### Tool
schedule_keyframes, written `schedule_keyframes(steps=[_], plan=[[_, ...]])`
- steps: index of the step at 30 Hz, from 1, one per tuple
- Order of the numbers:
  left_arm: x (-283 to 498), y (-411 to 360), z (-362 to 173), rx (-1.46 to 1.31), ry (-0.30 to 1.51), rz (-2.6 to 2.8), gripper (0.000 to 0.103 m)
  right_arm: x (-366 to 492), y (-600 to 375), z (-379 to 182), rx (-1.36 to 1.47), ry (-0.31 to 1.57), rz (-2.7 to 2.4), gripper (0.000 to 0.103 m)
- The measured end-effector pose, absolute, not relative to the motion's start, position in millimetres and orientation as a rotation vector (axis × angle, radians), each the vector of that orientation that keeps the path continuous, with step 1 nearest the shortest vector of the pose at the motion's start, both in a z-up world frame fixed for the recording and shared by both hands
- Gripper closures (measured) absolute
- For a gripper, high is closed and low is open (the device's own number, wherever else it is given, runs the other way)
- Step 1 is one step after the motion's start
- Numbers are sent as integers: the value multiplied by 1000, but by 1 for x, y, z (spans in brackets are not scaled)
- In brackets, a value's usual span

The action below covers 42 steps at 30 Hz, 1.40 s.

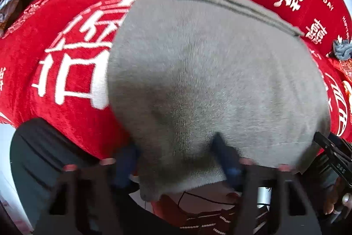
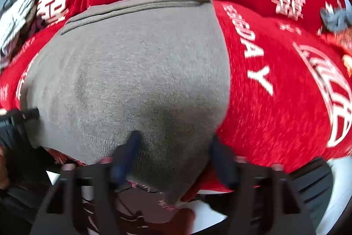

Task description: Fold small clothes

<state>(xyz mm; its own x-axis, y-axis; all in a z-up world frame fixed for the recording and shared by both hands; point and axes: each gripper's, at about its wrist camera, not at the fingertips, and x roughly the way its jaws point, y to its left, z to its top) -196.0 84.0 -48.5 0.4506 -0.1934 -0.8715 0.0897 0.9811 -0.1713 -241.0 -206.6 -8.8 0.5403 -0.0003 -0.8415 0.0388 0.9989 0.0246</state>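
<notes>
A grey knit garment lies spread on a red cloth with white characters; its hemmed band is at the far edge. My left gripper holds the garment's near left corner, one dark finger above the cloth and one under it. In the right wrist view the same garment fills the middle. My right gripper holds its near right corner the same way. Both near corners are lifted slightly off the red cloth. The other gripper shows at each view's edge.
The red cloth covers the whole surface and hangs over the near edge. A small crumpled grey item lies at the far right. A patterned white-grey fabric and dark clothes sit at the far left.
</notes>
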Motion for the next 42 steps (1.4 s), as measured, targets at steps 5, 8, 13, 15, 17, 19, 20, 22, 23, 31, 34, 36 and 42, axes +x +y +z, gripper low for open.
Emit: schedule_keyframes(steps=[5,8,13,15,17,19,20,22,23,31,34,36,42], plan=[[-198,89,-39,-110,1064,-197,85,-242,-205,5,40,977,38,90],[-199,95,-30,-118,1051,-224,85,-243,-212,15,96,951,78,91],[-202,95,-16,-111,1016,-240,85,-246,-216,38,122,882,116,91],[-200,97,-7,-119,993,-248,85,-244,-218,46,143,857,124,91],[-193,99,5,-132,967,-253,85,-238,-223,54,170,834,127,91],[-181,97,15,-145,944,-252,85,-228,-229,62,201,808,123,91],[-171,97,22,-145,925,-246,85,-223,-231,65,212,796,126,91],[-154,93,29,-151,914,-236,85,-208,-235,70,234,757,133,91],[-140,92,31,-158,915,-231,85,-201,-236,71,243,754,132,91],[-87,77,9,-135,971,-194,85,-138,-237,48,233,803,75,91],[-87,73,1,-106,962,-193,79,-127,-234,34,215,829,60,91],[-90,75,0,-98,962,-191,52,-124,-235,27,224,844,65,86],[-124,109,-5,-195,936,-221,16,-159,-255,27,340,784,115,34]])
